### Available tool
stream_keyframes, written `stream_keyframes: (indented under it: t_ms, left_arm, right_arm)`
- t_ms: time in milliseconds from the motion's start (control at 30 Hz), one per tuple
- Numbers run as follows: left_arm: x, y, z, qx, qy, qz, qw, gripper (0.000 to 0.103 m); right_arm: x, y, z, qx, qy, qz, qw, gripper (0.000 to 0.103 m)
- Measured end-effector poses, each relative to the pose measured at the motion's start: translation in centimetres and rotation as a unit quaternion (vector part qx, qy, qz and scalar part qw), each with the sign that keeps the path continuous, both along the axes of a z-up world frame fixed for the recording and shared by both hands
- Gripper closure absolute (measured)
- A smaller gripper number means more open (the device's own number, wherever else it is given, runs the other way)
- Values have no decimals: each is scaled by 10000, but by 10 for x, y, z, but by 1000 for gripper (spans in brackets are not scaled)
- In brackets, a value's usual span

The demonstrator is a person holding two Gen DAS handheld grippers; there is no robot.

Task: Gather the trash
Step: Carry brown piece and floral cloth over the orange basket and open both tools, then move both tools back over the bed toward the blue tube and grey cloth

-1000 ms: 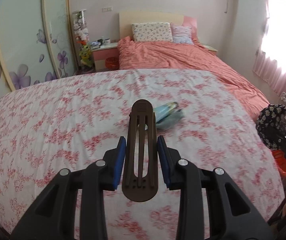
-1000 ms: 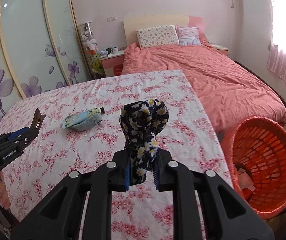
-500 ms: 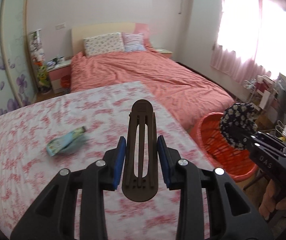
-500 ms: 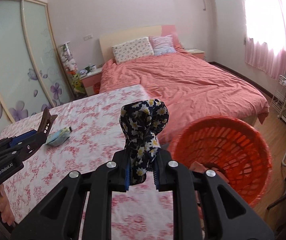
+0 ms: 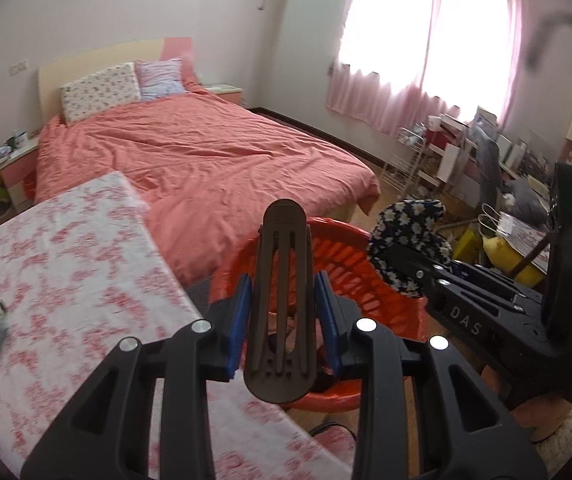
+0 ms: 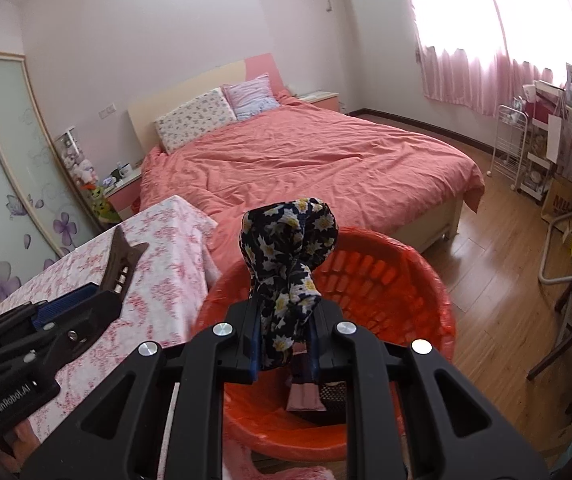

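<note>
Both grippers hang over the orange basket, ready to drop. The left gripper has its fingers clamped on a brown clip; the right gripper pinches floral cloth, the basket directly beneath.

two tongs, one orange basket, two pillows, one bed.
</note>
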State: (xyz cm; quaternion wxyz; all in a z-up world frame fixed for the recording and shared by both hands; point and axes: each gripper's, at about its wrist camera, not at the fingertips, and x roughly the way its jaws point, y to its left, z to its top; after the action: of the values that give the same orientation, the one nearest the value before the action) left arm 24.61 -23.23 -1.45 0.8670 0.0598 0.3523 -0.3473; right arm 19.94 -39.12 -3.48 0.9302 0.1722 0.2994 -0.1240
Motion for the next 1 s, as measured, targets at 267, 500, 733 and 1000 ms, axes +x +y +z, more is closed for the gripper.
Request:
stream_keyframes:
  t_ms: [267, 500, 733, 1000]
  left_arm:
    - [17, -37, -33, 277, 170, -111, 9994, 58]
    - [33, -5, -46, 478, 200, 349, 9980, 49]
    - [39, 54, -52, 725, 108, 878, 9934, 42]
    - [72, 180, -52, 1024, 44, 2177, 9706, 40]
  right_arm:
    - [8, -23, -20, 213, 140, -96, 9996, 76]
    - [10, -16, -32, 127, 330, -16, 9994, 48]
    - [12, 5, -32, -13, 400, 183, 9990, 48]
    - [24, 51, -36, -160, 555, 617, 9964, 48]
